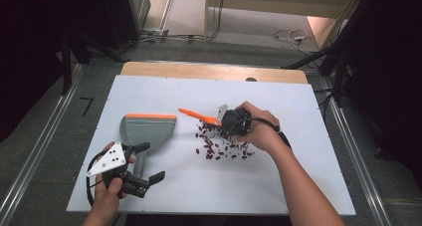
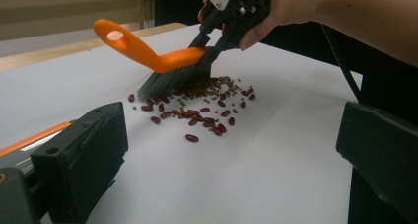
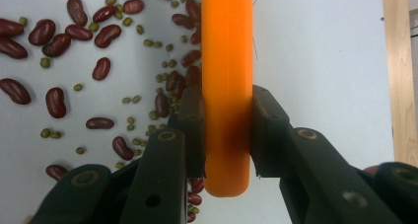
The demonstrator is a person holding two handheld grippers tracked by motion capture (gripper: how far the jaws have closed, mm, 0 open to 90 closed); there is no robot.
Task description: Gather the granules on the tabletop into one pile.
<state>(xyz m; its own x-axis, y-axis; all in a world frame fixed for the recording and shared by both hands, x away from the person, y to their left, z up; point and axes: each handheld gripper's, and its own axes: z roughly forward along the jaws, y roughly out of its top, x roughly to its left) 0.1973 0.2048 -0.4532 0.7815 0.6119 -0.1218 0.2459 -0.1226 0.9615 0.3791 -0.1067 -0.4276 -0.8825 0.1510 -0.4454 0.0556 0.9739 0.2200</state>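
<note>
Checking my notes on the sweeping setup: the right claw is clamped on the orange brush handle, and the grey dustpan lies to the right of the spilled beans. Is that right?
Not quite. The right claw is clamped on the orange brush handle, but the grey dustpan lies to the left of the spilled beans, as the high view shows.

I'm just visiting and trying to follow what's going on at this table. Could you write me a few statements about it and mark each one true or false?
1. The right gripper is clamped on the orange brush. True.
2. The beans already lie inside the dustpan. False: they are scattered on the white table, beside the pan.
3. The left gripper stands open at the dustpan's handle. True.
4. All beans are red. False: small green ones are mixed in.
</note>
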